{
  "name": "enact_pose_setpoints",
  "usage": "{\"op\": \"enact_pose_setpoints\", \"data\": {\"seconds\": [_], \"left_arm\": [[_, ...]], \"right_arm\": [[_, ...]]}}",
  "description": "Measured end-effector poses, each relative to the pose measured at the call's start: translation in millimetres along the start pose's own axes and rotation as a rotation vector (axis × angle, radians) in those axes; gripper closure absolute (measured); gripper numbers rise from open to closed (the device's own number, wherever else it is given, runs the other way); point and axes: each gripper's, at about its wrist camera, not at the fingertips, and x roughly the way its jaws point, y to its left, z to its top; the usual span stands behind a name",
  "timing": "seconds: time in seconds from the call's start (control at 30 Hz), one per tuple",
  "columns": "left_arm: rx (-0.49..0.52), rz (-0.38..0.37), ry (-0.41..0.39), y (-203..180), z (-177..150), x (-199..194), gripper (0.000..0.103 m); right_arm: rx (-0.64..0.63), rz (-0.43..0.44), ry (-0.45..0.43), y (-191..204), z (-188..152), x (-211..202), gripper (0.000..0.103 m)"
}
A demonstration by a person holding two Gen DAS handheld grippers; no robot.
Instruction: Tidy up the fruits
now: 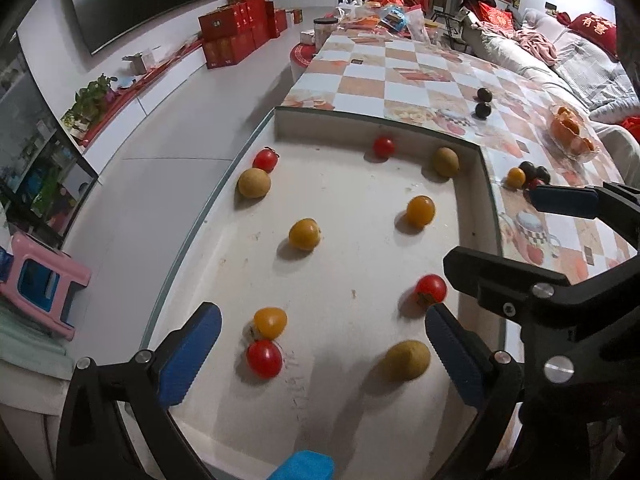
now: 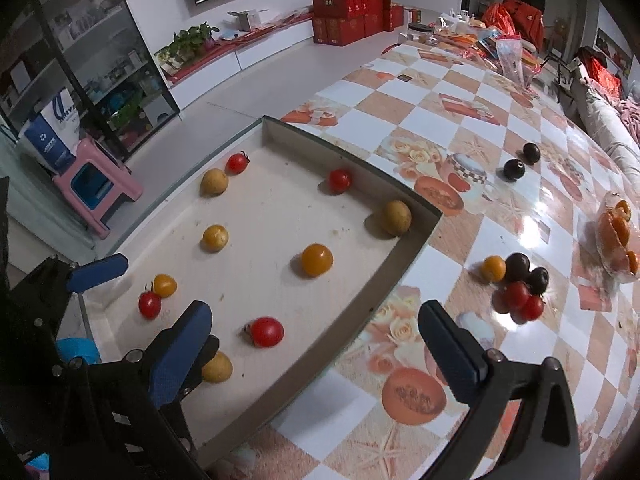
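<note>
Fruits, small round red (image 1: 264,359), orange (image 1: 305,234) and brownish-yellow ones (image 1: 406,360), lie scattered apart inside the shallow white cardboard tray (image 1: 376,122), while a cluster of red, orange and dark purple fruit (image 2: 516,284) sits on the checked glossy surface (image 2: 432,264) just beside it. Both the left tongs (image 1: 322,354) and right tongs (image 2: 316,350) hang wide open and empty above the tray's near end. Being round, the loose fruit could roll off the slick surface if a pad nudges it sideways instead of closing squarely.
</note>
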Motion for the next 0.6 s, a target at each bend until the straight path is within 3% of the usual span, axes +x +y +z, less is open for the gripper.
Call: {"op": "enact_pose_setpoints", "data": {"seconds": [0.6], "left_arm": [[0.038, 0.017, 0.019, -10, -22, -16, 0.0]], "right_arm": [[-0.048, -0.054, 0.049, 14, -16, -6, 0.0]]}}
